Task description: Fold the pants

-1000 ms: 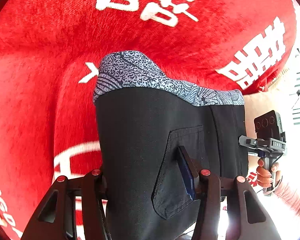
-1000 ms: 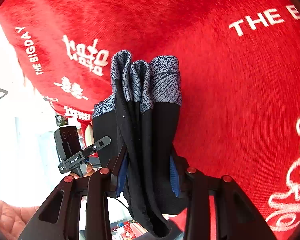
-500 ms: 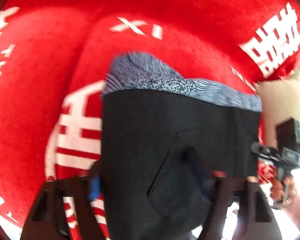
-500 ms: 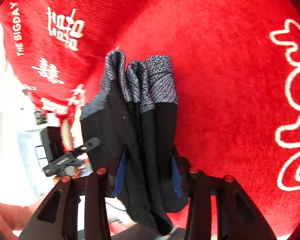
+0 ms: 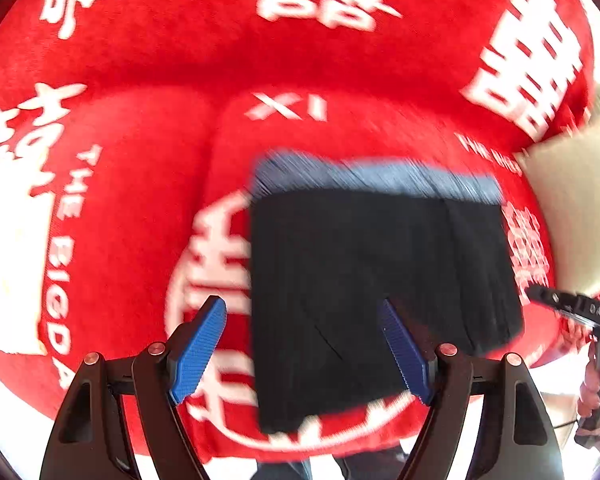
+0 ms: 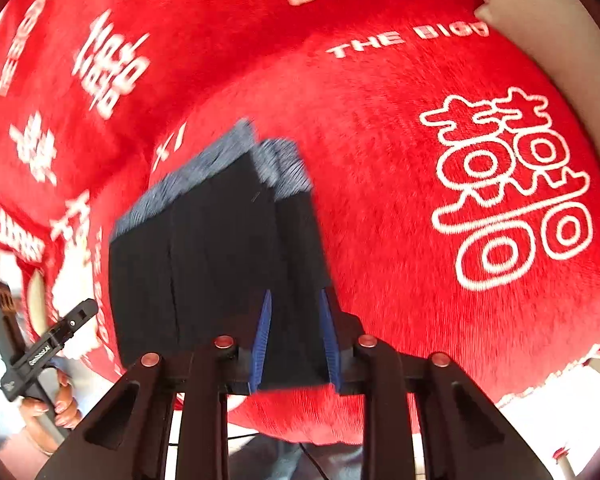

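In the left wrist view, the left gripper (image 5: 302, 344) stands wide with bare blue pads; it clamped the pants (image 5: 364, 280) a second ago and has let go, so the folded black bundle lies at 12 o'clock on the red blanket (image 5: 148, 152), patterned band at its far edge. The right gripper (image 6: 294, 340), whose jaws have just been closing, pinches the near right edge. Folding looks almost finished; only that release remains.

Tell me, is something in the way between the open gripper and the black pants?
No. The left gripper hangs open right over the folded pants on the red blanket, and nothing shows between them.
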A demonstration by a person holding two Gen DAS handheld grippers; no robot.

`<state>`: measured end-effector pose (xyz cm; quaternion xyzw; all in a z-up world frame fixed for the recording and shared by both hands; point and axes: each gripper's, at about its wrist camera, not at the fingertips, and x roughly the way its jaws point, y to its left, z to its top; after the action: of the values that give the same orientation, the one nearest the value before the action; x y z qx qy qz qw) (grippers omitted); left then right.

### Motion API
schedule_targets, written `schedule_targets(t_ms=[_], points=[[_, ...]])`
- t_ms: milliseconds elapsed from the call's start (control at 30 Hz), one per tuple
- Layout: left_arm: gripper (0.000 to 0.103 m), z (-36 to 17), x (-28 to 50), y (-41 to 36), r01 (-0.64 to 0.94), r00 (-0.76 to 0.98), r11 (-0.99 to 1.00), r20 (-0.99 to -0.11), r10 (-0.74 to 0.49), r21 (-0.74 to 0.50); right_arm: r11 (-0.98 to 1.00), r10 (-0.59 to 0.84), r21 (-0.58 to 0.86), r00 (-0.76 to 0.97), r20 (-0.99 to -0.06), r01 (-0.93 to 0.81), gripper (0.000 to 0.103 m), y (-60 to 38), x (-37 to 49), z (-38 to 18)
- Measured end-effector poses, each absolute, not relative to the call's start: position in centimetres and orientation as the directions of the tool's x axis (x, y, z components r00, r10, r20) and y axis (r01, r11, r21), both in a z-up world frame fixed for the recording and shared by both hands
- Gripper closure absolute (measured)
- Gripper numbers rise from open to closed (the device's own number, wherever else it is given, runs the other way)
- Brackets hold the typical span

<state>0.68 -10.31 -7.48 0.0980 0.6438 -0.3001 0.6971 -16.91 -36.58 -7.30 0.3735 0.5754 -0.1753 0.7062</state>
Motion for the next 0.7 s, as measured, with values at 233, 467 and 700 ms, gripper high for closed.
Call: schedule_targets(t_ms=[233,467,700], points=[[0.023,-10.2,-4.3,-11.3,0.621,-0.012,0.759,-0.971,-0.241,-0.196,0.782,0.112,0.2,0.182,-0.977,0.59,0.076,-30.4,-16.5,-8.1],[0.023,-11.3,-4.6,-11.7,0.65,-0.01,0.741,-0.977,-0.214,-0.169,0.749,0.114,0.177,0.138,-0.984,0.638,0.076,-30.3,-16.9,-10.6],[0.022,-8.2,-5.5,-10.3,0.661,0.003,0.744,-0.992,-0.128,-0.094,0.755,0.103,0.13,0.08,-0.991,0.642,0.072,-29.0,-18.4,-8.3]])
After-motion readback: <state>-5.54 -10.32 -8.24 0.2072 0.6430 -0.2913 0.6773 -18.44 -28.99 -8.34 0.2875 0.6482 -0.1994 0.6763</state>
